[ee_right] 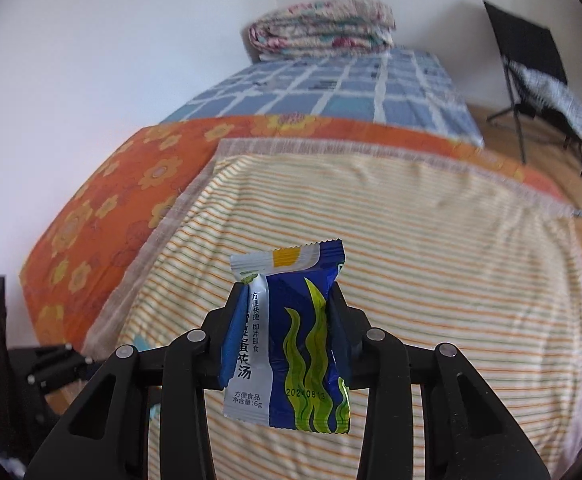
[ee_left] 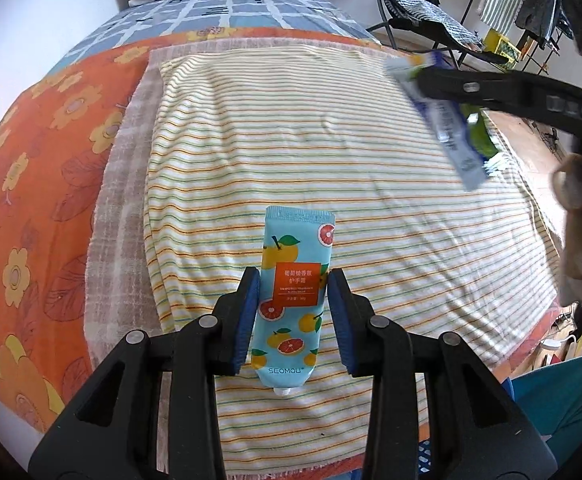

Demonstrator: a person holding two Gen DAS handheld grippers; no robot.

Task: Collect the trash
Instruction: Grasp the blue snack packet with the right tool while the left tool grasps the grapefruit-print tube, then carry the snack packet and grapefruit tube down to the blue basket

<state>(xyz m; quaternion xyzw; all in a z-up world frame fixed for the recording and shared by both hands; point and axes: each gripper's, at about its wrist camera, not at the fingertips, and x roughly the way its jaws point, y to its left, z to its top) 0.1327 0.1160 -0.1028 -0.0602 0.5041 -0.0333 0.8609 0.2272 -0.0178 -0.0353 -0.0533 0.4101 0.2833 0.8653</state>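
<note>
My left gripper [ee_left: 293, 316] clamps the hand cream tube [ee_left: 293, 300]; my right gripper [ee_right: 287, 332] pinches the soup sachet [ee_right: 291, 340], both above the striped towel [ee_left: 371, 200]. The slick tube may slip free.

Tube [ee_left: 293, 300] cap tucked under its body — folding chair [ee_right: 539, 80] blurred.

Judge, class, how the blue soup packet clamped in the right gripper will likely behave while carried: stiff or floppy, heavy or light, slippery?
The soup packet is probably light: it looks thin and flat. It is likely floppy, since its foil bends between the right gripper pads. Its glossy film may be slippery, so it could slide if the grip loosens.
</note>
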